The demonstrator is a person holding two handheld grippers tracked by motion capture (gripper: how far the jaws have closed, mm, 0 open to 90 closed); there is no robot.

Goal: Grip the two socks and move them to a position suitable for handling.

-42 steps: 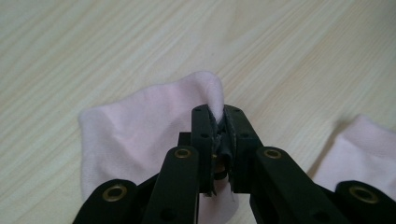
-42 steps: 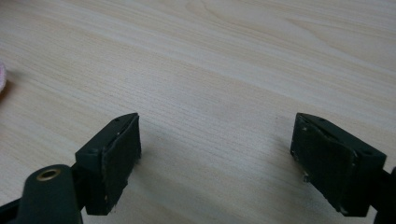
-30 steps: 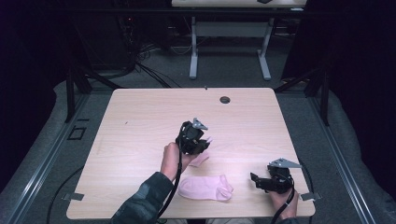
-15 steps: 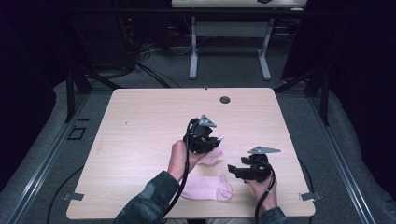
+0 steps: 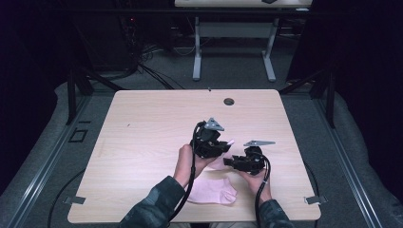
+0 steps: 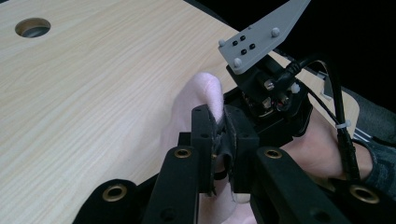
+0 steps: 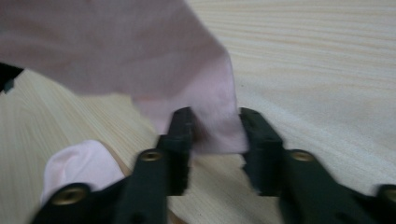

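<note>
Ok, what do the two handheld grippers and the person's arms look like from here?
Both the left gripper and the right gripper are black, two-jawed, with brass-coloured pivot rivets. Each carries a grey three-cornered plate on top with small studs, and trails a black cable. The person wears dark greenish long sleeves.

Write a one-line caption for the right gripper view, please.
Right gripper closing around a hanging soft pink fabric sock above the pale wooden table.

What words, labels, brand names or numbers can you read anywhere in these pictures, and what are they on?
None: no readable text on the pink sock, the second pink sock, the wooden table or either set of tongs, left and right.
The grey plate bears screws and holes, no lettering.
</note>
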